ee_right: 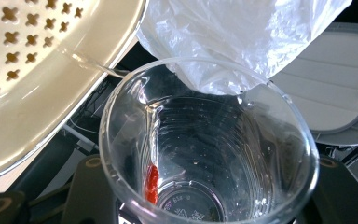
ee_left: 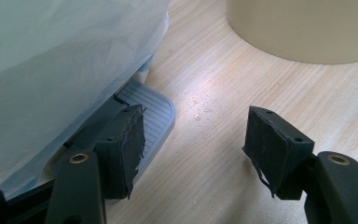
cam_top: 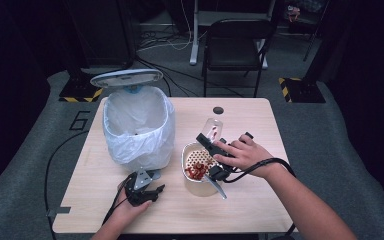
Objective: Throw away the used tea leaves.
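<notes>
Left gripper point(cam_top: 147, 192) low centre-left of the high view, jaws apart over the grey ribbed pedal point(ee_left: 151, 109) of the bag-lined white bin point(cam_top: 139, 125). Right gripper point(cam_top: 214, 145) clamps a clear plastic cup point(ee_right: 209, 144), one red piece point(ee_right: 152, 183) inside, tilted above the cream perforated bowl point(cam_top: 198, 161).

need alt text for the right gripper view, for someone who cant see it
A clear plastic cup, held in the right tool, lies tipped toward the camera with one small red piece stuck inside near its base. A cream perforated strainer bowl sits at upper left, with a white plastic bin liner and the bin's grey lid behind the cup.
</notes>
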{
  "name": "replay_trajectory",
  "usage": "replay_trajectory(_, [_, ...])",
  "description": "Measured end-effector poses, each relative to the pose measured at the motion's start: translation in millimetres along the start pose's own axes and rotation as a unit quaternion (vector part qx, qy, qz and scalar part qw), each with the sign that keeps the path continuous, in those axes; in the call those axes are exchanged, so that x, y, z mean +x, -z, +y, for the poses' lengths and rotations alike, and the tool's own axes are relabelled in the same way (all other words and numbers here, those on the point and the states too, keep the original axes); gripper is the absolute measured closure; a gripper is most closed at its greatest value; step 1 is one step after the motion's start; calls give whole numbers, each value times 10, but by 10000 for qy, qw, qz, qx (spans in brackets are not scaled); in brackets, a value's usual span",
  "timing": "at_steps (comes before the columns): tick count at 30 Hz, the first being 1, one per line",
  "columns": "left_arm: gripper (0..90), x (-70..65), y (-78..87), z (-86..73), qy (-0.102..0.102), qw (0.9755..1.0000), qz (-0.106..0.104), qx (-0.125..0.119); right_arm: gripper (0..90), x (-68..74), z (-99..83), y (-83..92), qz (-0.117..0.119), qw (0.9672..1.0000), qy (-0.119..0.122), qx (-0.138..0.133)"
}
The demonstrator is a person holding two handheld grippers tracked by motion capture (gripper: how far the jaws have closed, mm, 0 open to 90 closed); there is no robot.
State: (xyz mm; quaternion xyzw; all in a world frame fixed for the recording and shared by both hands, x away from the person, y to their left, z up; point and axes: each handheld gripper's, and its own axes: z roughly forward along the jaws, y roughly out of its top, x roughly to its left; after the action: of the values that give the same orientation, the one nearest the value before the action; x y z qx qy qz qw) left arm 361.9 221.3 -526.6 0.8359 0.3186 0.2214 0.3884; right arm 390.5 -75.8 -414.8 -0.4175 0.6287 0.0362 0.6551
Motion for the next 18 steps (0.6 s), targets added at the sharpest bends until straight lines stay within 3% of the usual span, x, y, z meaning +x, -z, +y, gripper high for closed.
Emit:
replay_trajectory(13, [376,-2,-1,0,-2,10000,12,-5,432,12,10,9,-10,10000,-19,-53])
replay_trajectory(18, [376,-1,-1,0,-3,10000,8,-1,432,-2,15,14,-52,9999,79,-71])
